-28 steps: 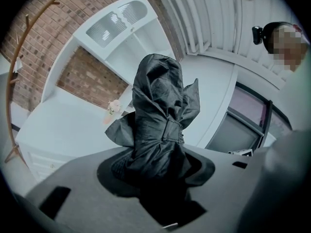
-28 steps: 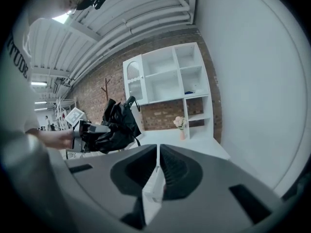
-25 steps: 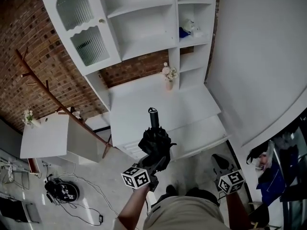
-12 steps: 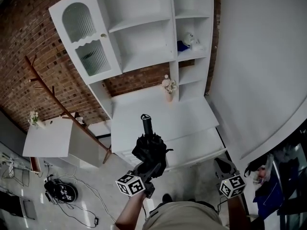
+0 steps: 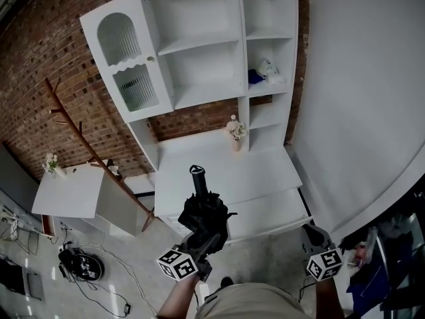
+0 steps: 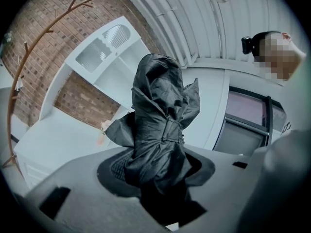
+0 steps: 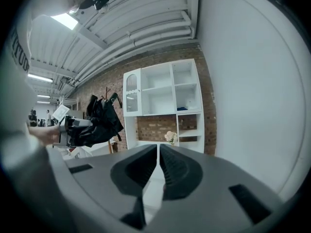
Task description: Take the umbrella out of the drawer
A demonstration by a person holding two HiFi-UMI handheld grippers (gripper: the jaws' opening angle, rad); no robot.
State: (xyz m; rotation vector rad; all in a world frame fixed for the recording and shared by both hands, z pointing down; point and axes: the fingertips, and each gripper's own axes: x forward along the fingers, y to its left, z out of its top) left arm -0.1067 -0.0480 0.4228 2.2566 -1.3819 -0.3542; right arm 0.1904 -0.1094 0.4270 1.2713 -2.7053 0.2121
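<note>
A folded black umbrella (image 5: pixel 202 211) stands upright in front of the white cabinet, its handle (image 5: pixel 197 175) pointing up. My left gripper (image 5: pixel 207 234) is shut on its lower part, in the air above the floor. In the left gripper view the strapped black fabric (image 6: pixel 160 125) fills the space between the jaws (image 6: pixel 160 178). My right gripper (image 5: pixel 312 234) hangs at the lower right, its jaws almost touching with nothing between them (image 7: pixel 159 164). From there the umbrella (image 7: pixel 99 118) shows at the left. The cabinet's drawer front (image 5: pixel 265 211) lies just beyond the umbrella; I cannot tell whether it is pulled out.
The tall white shelf cabinet (image 5: pixel 199 45) stands against a brick wall, with a flower vase (image 5: pixel 234 130) on its counter and small items on a shelf (image 5: pixel 262 72). A brown coat stand (image 5: pixel 73 128), a small white table (image 5: pixel 73 191) and a round black device (image 5: pixel 78 264) are at the left.
The left gripper has risen a little with the umbrella still in it and drifted left in the view. The right gripper has shifted slightly and risen too.
</note>
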